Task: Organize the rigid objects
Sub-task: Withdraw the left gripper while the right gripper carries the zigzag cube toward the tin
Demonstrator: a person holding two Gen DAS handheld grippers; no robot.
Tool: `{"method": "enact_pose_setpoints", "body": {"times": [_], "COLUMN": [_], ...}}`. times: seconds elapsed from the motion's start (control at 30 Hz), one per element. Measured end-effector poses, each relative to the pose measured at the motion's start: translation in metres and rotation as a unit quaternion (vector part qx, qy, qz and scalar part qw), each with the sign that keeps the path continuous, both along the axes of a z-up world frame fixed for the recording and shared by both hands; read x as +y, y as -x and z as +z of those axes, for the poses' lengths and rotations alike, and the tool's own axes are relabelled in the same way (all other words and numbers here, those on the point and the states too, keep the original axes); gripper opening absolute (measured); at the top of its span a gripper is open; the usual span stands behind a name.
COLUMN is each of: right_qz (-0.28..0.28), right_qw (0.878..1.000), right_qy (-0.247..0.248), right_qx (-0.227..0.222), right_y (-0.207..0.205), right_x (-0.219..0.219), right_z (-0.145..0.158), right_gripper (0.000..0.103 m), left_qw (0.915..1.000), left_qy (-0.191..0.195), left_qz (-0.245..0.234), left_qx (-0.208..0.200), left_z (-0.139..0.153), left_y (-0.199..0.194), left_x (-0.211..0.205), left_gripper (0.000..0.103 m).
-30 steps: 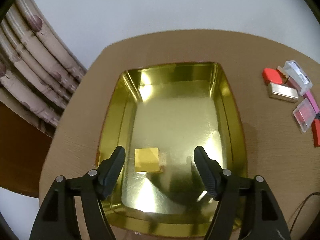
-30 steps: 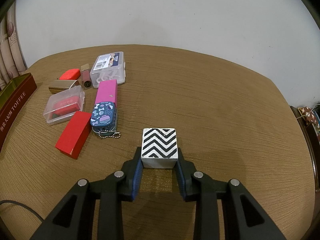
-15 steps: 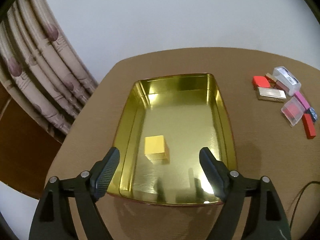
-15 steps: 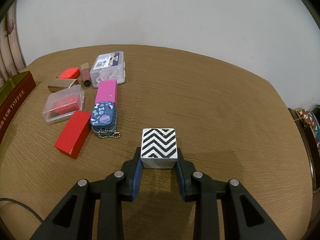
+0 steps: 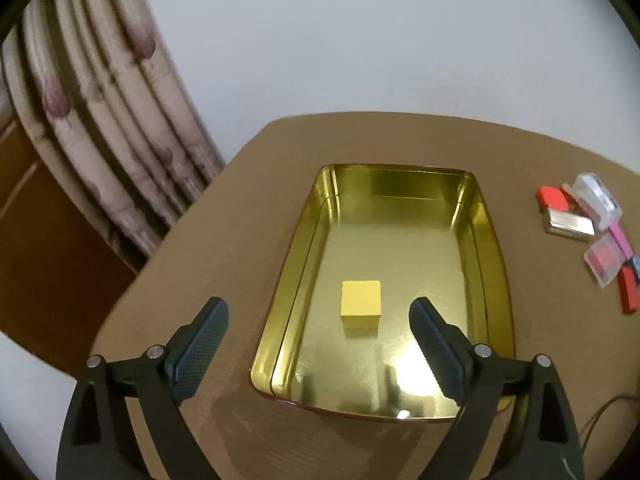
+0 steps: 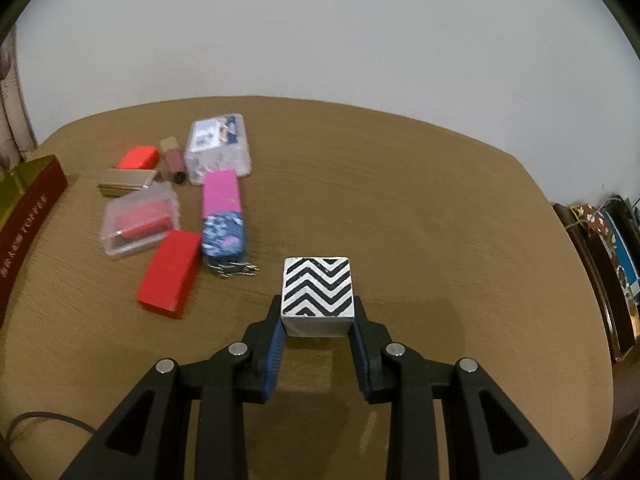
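Left tongs (image 5: 316, 320) spread wide, jaws just been opening, nothing pinched; yellow cube (image 5: 360, 309) resting between them on the floor of the gold tin (image 5: 486, 248), toward its near left corner. Right tongs (image 6: 318, 316) pinching a zigzag cube (image 6: 318, 294) above the worktop (image 6: 420, 220). At ten o'clock from it, a red block (image 6: 170, 272), pink box (image 6: 221, 192) and clear cases.
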State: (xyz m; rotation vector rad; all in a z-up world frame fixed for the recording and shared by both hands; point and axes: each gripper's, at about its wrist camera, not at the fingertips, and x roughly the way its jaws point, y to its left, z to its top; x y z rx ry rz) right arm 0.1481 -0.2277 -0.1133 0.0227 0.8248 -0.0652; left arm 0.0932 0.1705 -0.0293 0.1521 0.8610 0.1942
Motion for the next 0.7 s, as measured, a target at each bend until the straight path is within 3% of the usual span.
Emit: {"method": "enact_pose_setpoints", "body": {"times": [0.33,0.53,0.7], "right_qz": [0.08,0.158,0.219], "right_qw": [0.997,0.987,0.975], "right_qy": [-0.009,-0.018,-0.022], "right_qx": [-0.02,-0.03,-0.034], "right_y": [0.002,0.004,0.003], "right_x": [0.064,0.132,0.191], "right_z": [0.036,0.057,0.071], "right_gripper": [0.03,0.03,0.03], "left_qw": [0.9996,0.999,0.9976], "left_qy": [0.019,0.011,0.038], "left_qz": [0.02,0.043,0.057], "left_qx": [0.01,0.001,0.005], "left_z": [-0.003,-0.001,0.0], "left_y": [-0.006,-0.008,-0.008], "left_x": [0.015,0.025,0.039], "left_gripper": [0.092,0.094,0.094]}}
